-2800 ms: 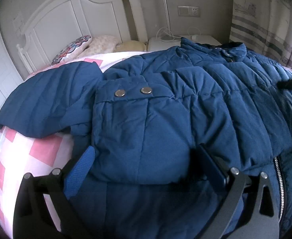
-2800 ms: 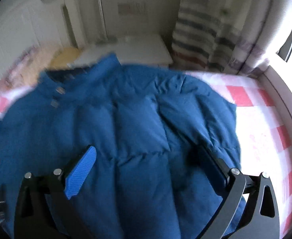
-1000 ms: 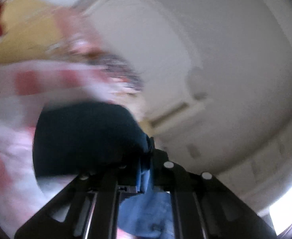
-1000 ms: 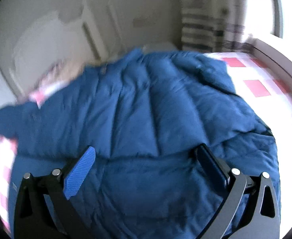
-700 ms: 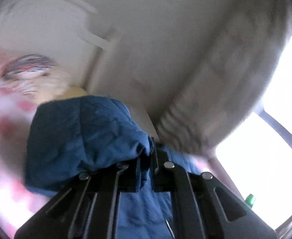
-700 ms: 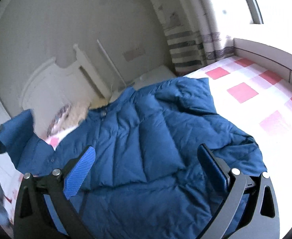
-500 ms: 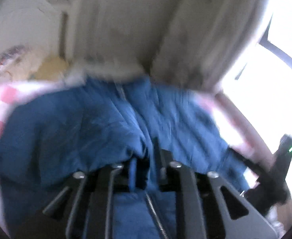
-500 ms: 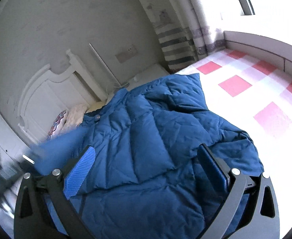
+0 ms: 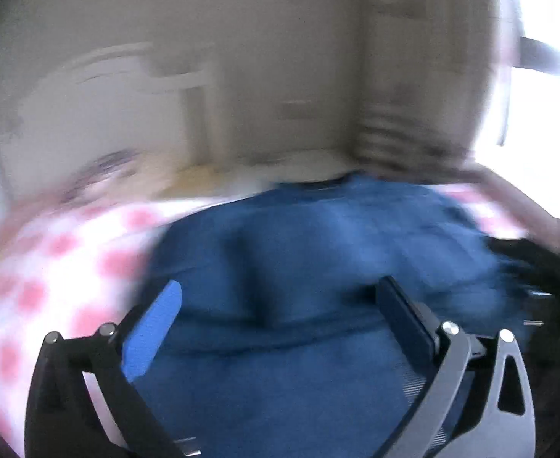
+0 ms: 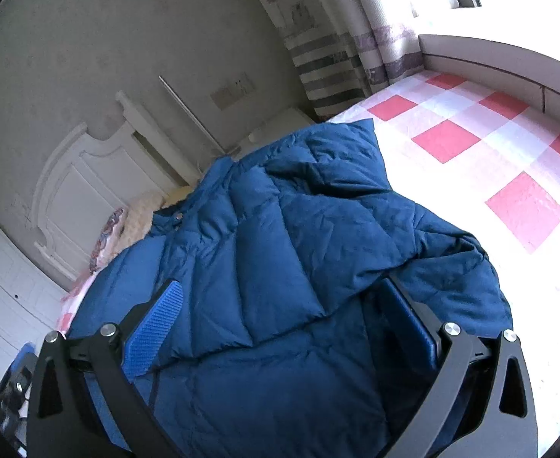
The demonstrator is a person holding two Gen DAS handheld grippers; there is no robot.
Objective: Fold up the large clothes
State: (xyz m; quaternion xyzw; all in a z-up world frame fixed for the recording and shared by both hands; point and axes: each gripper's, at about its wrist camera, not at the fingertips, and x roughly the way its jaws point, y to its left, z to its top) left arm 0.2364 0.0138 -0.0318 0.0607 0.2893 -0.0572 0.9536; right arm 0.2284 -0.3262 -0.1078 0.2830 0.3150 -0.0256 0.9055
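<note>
A large dark blue quilted puffer jacket (image 10: pixel 272 267) lies on the bed, with both sleeves folded in over its body. In the blurred left wrist view the jacket (image 9: pixel 318 267) fills the middle. My left gripper (image 9: pixel 276 305) is open and empty above the jacket. My right gripper (image 10: pixel 280 313) is open and empty over the jacket's lower part. The right gripper shows dark at the right edge of the left wrist view (image 9: pixel 539 274).
The bed has a pink and white checked cover (image 10: pixel 490 145). A white headboard (image 10: pixel 89 175), pillows (image 10: pixel 135 213) and a nightstand (image 10: pixel 280 122) are at the far end. A striped curtain (image 10: pixel 329 65) and a window ledge (image 10: pixel 501 61) are on the right.
My left gripper carried the left sleeve across onto the jacket, then opened and let it go. The right gripper stayed open, tilting up over the jacket.
</note>
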